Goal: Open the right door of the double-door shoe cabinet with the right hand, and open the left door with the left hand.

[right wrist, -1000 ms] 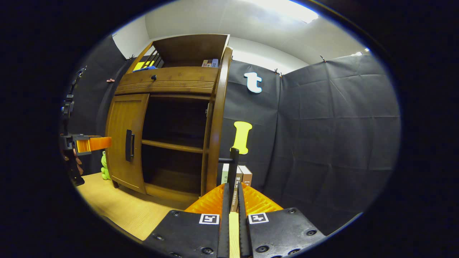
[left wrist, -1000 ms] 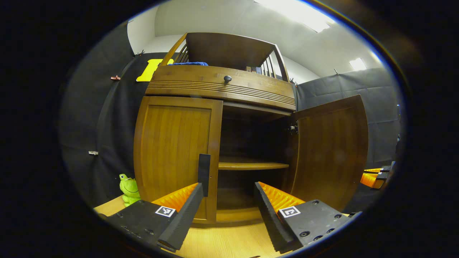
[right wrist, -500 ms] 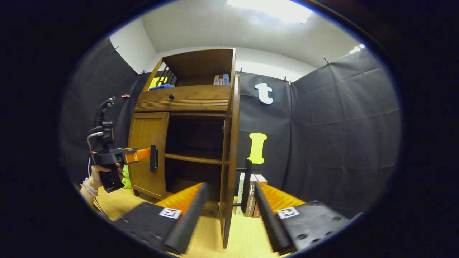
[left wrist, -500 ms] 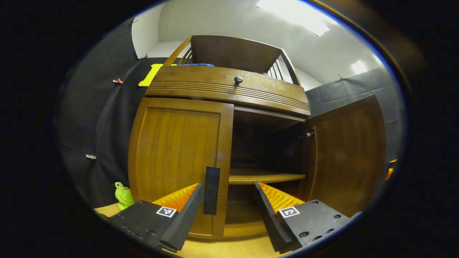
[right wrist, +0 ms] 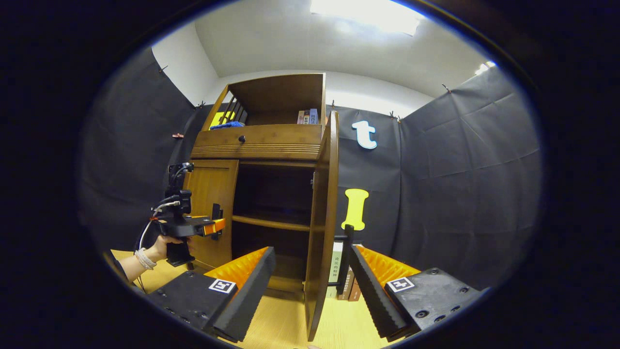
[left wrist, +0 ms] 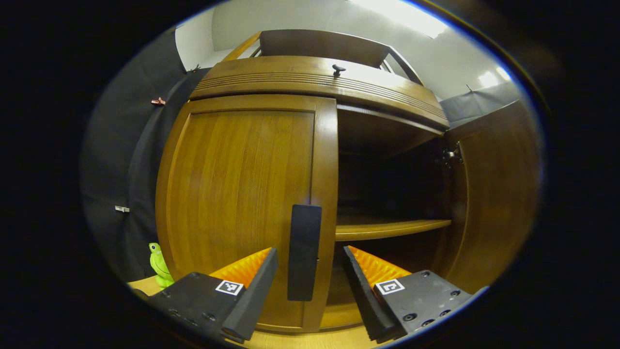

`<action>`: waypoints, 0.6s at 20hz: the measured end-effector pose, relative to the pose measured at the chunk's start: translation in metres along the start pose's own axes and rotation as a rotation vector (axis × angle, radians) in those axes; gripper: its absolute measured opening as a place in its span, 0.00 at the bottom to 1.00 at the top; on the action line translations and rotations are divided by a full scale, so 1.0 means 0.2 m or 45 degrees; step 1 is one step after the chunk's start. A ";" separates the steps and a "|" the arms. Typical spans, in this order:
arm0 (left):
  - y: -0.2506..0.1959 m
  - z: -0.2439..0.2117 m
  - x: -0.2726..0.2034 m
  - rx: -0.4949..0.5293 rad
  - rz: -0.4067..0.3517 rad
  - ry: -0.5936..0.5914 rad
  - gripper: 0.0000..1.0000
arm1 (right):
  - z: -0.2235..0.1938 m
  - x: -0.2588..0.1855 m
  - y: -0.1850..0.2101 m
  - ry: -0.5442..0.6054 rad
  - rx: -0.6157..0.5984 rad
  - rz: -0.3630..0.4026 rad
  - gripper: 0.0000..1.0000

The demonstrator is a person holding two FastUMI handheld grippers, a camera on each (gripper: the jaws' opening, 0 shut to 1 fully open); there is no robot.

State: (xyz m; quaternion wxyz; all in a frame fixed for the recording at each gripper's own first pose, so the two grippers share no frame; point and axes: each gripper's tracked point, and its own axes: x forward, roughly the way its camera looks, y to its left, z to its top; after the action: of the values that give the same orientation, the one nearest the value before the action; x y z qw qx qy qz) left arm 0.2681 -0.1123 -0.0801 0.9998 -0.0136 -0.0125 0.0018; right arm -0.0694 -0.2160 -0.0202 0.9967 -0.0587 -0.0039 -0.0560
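- I had the left gripper (left wrist: 307, 264) spread wide, its orange-ribbed black fingers (left wrist: 247, 286) flanking the flat black bar handle (left wrist: 304, 252) of the closed left wooden door (left wrist: 242, 194) without pressing on it
- My worry: if I closed too early or off-centre, one finger might catch the door's edge stile instead of the handle, and the pull would slip off or jar the brown double-door shoe cabinet (right wrist: 261, 194) on the pale wooden bench (right wrist: 286, 320)
- The right wooden door (right wrist: 322, 218) stood open, edge-on to the right gripper (right wrist: 310, 283), which was spread wide with the door's black handle (right wrist: 345, 261) between its fingers, untouched; a careless sweep could knock that door further round
- Compared with a second before, the left gripper had come much closer to the left handle, and the right gripper had let go of the right handle and opened
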 end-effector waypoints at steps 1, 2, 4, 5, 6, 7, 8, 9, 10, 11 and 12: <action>0.01 -0.02 0.02 -0.009 -0.006 0.014 0.80 | 0.00 0.01 -0.01 -0.013 -0.001 -0.006 0.97; 0.02 -0.03 0.03 -0.016 -0.003 0.020 0.76 | 0.01 0.01 -0.01 -0.023 -0.003 -0.009 0.96; 0.04 -0.02 0.06 -0.029 0.010 0.005 0.64 | 0.02 0.02 -0.02 -0.035 -0.006 -0.010 0.95; 0.04 0.00 0.06 -0.036 0.012 -0.012 0.61 | 0.02 0.03 -0.02 -0.038 -0.005 -0.009 0.97; 0.05 0.01 0.06 -0.042 0.012 -0.023 0.65 | 0.02 0.03 -0.02 -0.037 -0.002 -0.010 0.97; 0.05 0.02 0.06 -0.049 0.009 -0.032 0.50 | 0.01 0.03 -0.02 -0.036 0.002 -0.014 0.97; 0.03 0.02 0.06 -0.049 -0.005 -0.028 0.49 | 0.01 0.03 -0.03 -0.035 0.005 -0.020 0.99; 0.03 0.02 0.06 -0.033 0.002 -0.020 0.45 | 0.00 0.02 -0.04 -0.032 0.010 -0.029 0.97; 0.03 0.01 0.06 -0.005 0.009 -0.015 0.41 | 0.01 0.02 -0.05 -0.029 0.015 -0.039 0.97; 0.03 0.02 0.06 0.022 0.016 -0.016 0.37 | 0.01 0.01 -0.06 -0.029 0.021 -0.046 0.97; 0.03 0.01 0.07 0.034 0.021 -0.015 0.37 | 0.01 0.01 -0.06 -0.028 0.026 -0.052 0.97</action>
State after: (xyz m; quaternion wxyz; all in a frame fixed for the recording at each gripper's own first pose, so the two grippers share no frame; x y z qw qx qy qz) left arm 0.2812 -0.1059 -0.0771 0.9998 -0.0004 -0.0182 0.0105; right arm -0.0698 -0.2280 -0.0158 0.9958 -0.0491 -0.0167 -0.0756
